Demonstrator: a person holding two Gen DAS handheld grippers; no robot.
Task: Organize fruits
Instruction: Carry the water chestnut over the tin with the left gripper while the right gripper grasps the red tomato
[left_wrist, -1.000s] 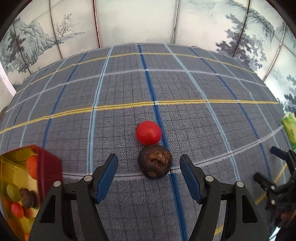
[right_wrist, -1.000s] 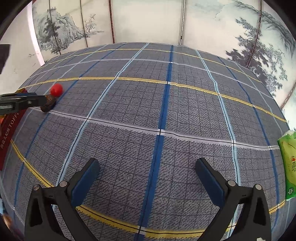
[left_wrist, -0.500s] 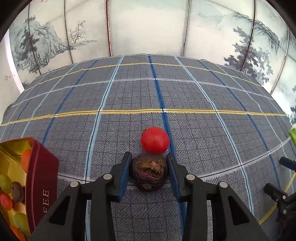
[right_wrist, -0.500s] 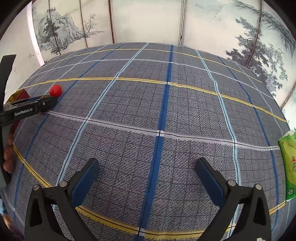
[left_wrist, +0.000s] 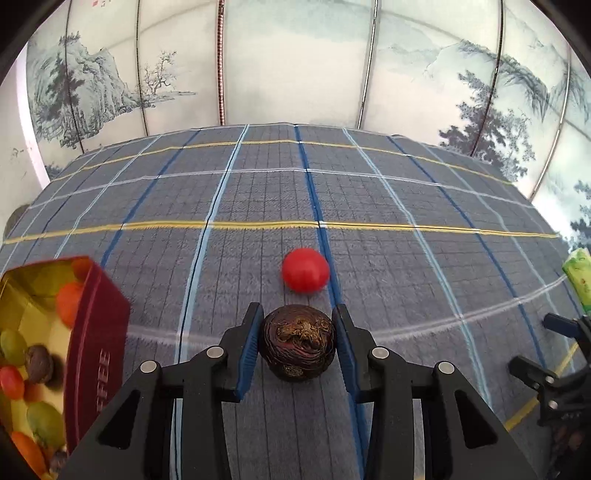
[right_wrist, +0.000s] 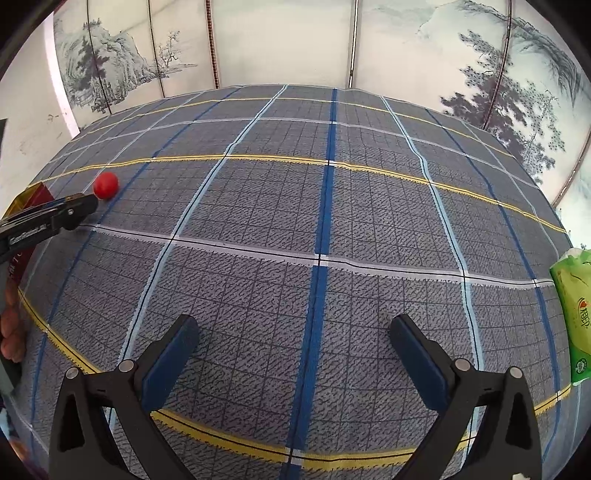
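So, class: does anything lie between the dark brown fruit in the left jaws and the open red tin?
Nothing visible: only bare plaid cloth separates the dark brown fruit from the red tin.

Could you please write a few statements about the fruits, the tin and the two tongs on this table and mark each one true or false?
1. The left tongs are shut on the dark brown wrinkled fruit. True.
2. The red round fruit lies inside the red tin. False: it sits on the plaid tablecloth, just beyond the brown fruit.
3. The right tongs hold a green fruit. False: they are open with only cloth between them.
4. The red tin already contains several fruits, green and orange among them. True.
5. A green packet lies at the right edge of the table. True.
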